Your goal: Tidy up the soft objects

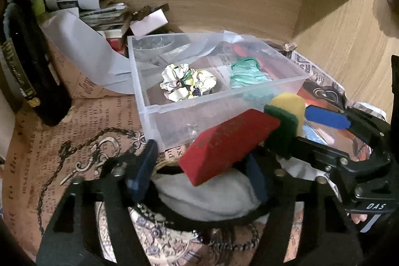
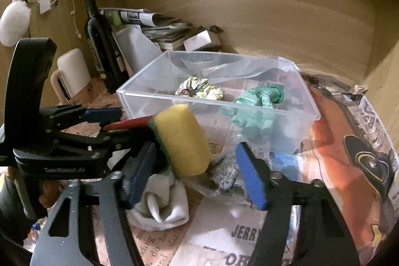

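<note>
The left gripper (image 1: 199, 163) is held low over a white cloth (image 1: 207, 198) on the newspaper-covered surface (image 1: 74, 131). Its jaws are spread wide and nothing is clamped. A red sponge block (image 1: 229, 143) is seen tilted across its right finger; whether it rests on that finger cannot be told.

The right gripper (image 2: 194, 148) is brought in beside it, aimed at the clear plastic box (image 2: 309, 114). Its jaws are likewise parted. One yellow-and-green sponge (image 2: 182, 141) is seen against its left pad (image 2: 138, 173), and a gap is left to the other pad.

The box's near wall is just ahead of both sets of fingertips, with little room between. Two soft items are counted inside, lying apart: one floral scrunchie (image 2: 199, 91) and one green scrunchie (image 2: 261, 96). Wooden walls (image 2: 299, 29) close in behind and to the right. One dark bottle (image 2: 99, 41) stands to the left.
</note>
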The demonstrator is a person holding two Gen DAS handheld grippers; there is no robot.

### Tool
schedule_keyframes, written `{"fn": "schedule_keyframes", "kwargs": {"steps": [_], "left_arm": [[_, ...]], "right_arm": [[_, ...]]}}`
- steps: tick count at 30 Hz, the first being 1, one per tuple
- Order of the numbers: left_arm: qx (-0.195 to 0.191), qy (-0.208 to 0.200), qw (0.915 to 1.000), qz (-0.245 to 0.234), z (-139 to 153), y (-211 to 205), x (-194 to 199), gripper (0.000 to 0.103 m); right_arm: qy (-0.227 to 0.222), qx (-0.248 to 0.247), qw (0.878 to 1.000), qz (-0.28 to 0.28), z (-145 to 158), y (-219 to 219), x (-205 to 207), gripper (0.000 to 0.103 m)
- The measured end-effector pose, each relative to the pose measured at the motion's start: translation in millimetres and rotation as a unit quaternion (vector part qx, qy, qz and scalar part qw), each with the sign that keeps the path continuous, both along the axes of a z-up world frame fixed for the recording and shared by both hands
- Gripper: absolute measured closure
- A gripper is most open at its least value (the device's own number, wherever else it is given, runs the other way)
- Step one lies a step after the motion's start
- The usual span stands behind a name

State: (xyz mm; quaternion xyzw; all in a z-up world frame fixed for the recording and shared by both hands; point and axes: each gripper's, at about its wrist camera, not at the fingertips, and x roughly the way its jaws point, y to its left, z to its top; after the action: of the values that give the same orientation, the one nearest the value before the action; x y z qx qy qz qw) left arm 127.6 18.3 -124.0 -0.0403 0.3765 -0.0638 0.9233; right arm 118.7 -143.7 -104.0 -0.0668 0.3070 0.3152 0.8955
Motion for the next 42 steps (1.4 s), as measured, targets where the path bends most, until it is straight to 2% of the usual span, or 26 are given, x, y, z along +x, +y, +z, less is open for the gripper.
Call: {"fn": "schedule_keyframes", "kwargs": {"steps": [6, 8, 10, 13, 17, 21, 30, 37, 42], "left_arm": [[0.001, 0.002, 1.0, -0.008, -4, -3, 9, 0.064], [0.0, 0.002, 1.0, -0.008, -5, -2, 10, 0.075], [-0.001, 0.001, 1.0, -0.008, -5, -1, 10, 0.082], [-0.003, -0.002, 1.0, -0.002, -4, 1, 8, 0.092], [-0.007, -0.007, 0.9999, 0.007, 1, 2, 4, 0.097], [0.0, -0.024, 0.9997, 0.008, 12, -1, -6, 0.097], [0.007, -0.087, 0.9961, 0.013, 57, -4, -27, 0.098], [0.012, -0.137, 0.9904, 0.017, 89, -2, -28, 0.098], [0.008, -0.128, 0.9917, 0.016, 91, 7, -16, 0.098]], "right_arm": [[0.011, -0.001, 1.0, 0.008, -7, 9, 8, 0.058], [0.016, 0.001, 1.0, 0.011, -9, 11, 10, 0.068], [0.025, 0.002, 1.0, 0.015, -12, 13, 13, 0.076], [0.023, 0.009, 1.0, 0.015, -12, 10, 12, 0.077], [0.011, 0.02, 1.0, 0.01, -5, 5, 9, 0.077], [-0.005, 0.027, 1.0, 0.006, 4, 0, 4, 0.077], [-0.055, 0.047, 0.997, -0.007, 35, -14, -5, 0.077], [-0.091, 0.062, 0.994, -0.021, 58, -20, -3, 0.077], [-0.092, 0.062, 0.993, -0.027, 60, -18, 7, 0.077]]}}
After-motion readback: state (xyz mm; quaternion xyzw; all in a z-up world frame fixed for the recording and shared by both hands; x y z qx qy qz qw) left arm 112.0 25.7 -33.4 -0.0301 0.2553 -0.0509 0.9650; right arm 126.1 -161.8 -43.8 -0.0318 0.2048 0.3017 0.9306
